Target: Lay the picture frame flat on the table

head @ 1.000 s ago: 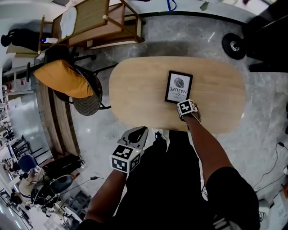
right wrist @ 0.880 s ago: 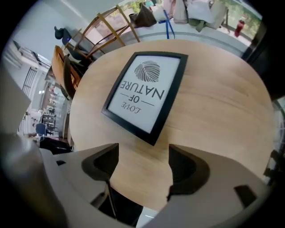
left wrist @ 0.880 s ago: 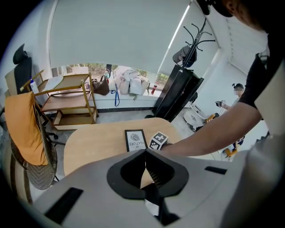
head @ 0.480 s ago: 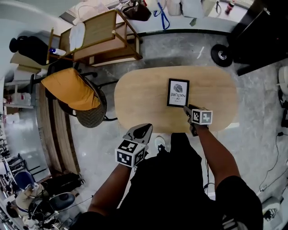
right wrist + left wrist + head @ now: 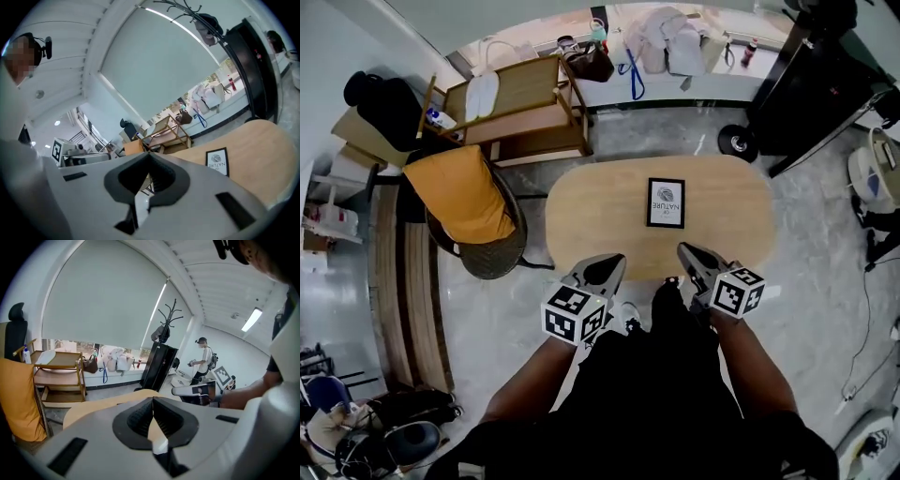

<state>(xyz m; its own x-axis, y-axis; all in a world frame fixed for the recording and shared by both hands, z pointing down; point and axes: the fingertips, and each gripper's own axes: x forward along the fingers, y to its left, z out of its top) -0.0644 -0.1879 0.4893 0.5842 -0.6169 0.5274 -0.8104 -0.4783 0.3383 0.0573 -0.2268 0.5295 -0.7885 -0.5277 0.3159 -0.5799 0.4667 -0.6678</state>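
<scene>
The black picture frame with a white print lies flat on the oval wooden table, a little right of its middle; it also shows in the right gripper view. My left gripper hovers at the table's near edge, jaws shut with nothing between them. My right gripper is held at the near edge too, just short of the frame, jaws shut and empty.
A chair with an orange cushion stands left of the table. A wooden shelf cart sits behind it. A black cabinet on wheels is at the back right. Bags lie along the far wall. A person stands across the room.
My right gripper has let go of the frame, drawn back to the table's near edge and shut. The head camera has risen, so the table looks smaller.
</scene>
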